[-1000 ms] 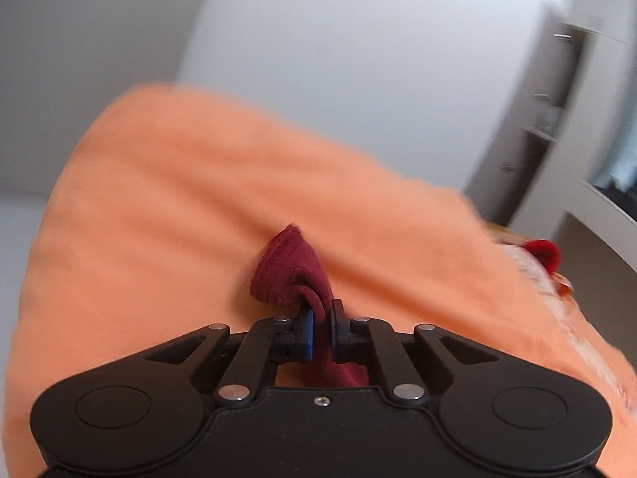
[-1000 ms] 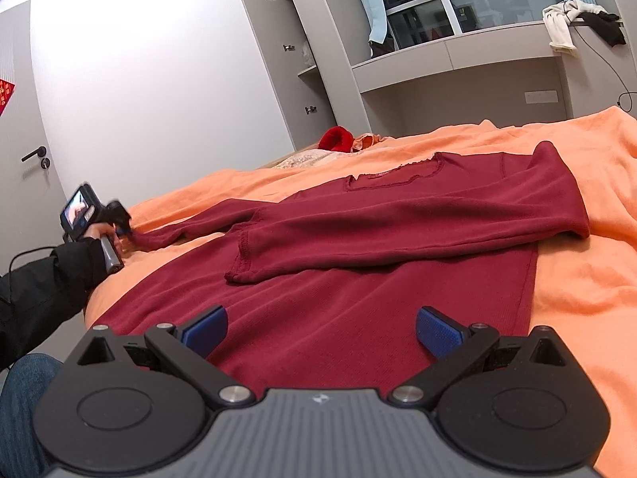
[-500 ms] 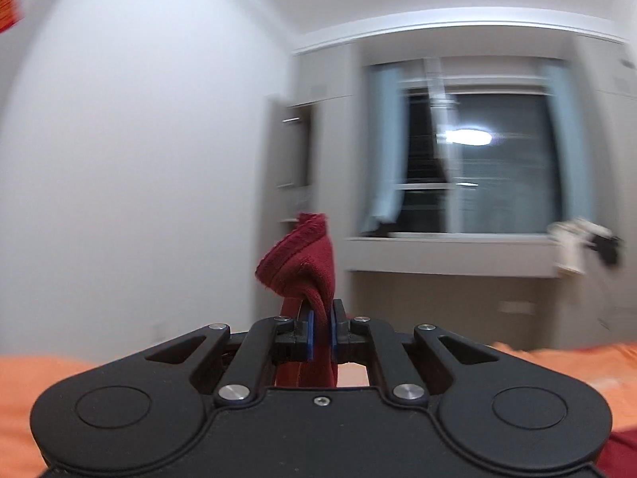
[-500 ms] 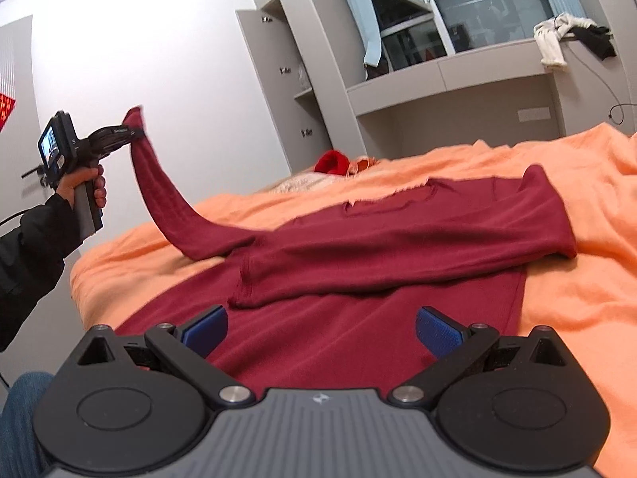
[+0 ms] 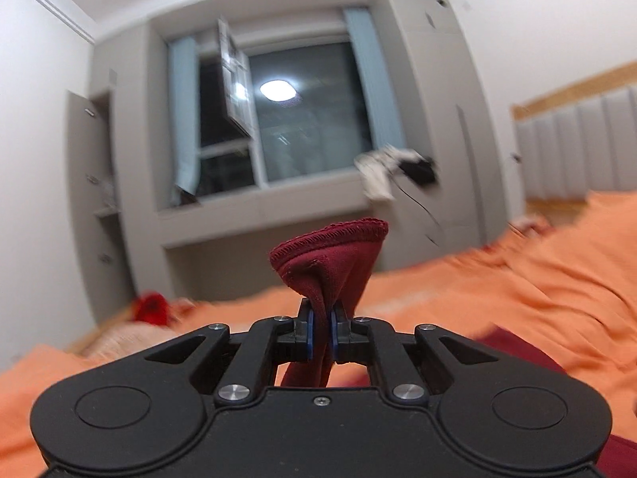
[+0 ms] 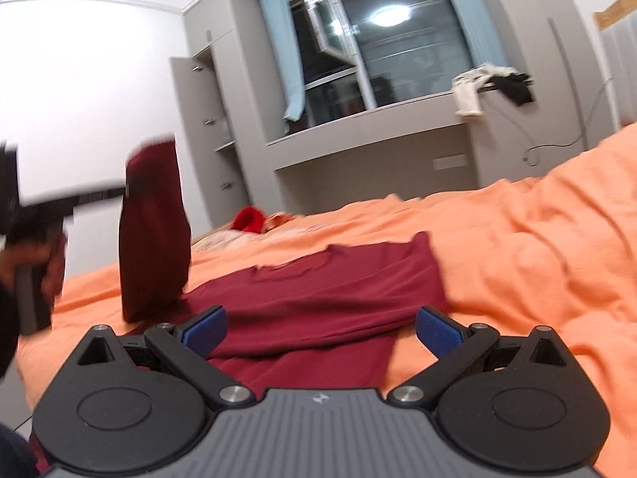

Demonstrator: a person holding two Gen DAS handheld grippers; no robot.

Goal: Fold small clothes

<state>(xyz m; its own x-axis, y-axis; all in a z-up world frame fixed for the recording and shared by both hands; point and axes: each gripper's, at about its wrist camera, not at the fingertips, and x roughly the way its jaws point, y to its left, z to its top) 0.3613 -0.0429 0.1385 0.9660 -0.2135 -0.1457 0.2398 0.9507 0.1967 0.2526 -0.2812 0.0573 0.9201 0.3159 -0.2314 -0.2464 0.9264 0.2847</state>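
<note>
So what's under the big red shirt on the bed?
The red shirt lies on an orange blanket, which shows all around it. What is beneath the blanket is covered, so that can't be seen.

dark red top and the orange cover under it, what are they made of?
Dark red long-sleeved top: looks like soft matte knit, likely cotton jersey; stitched cuff hem, limp drape from the left claw. Orange bed cover: matte, soft-creased fabric, possibly fleece or brushed cotton; blur hides the weave.

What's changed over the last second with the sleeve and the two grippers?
The left gripper, clamped on the dark red knit sleeve cuff throughout, has lifted it off the orange bedspread and swung it in over the dark red long-sleeved top. The right gripper stays open and empty above the top, whose other sleeve remains folded across.
</note>
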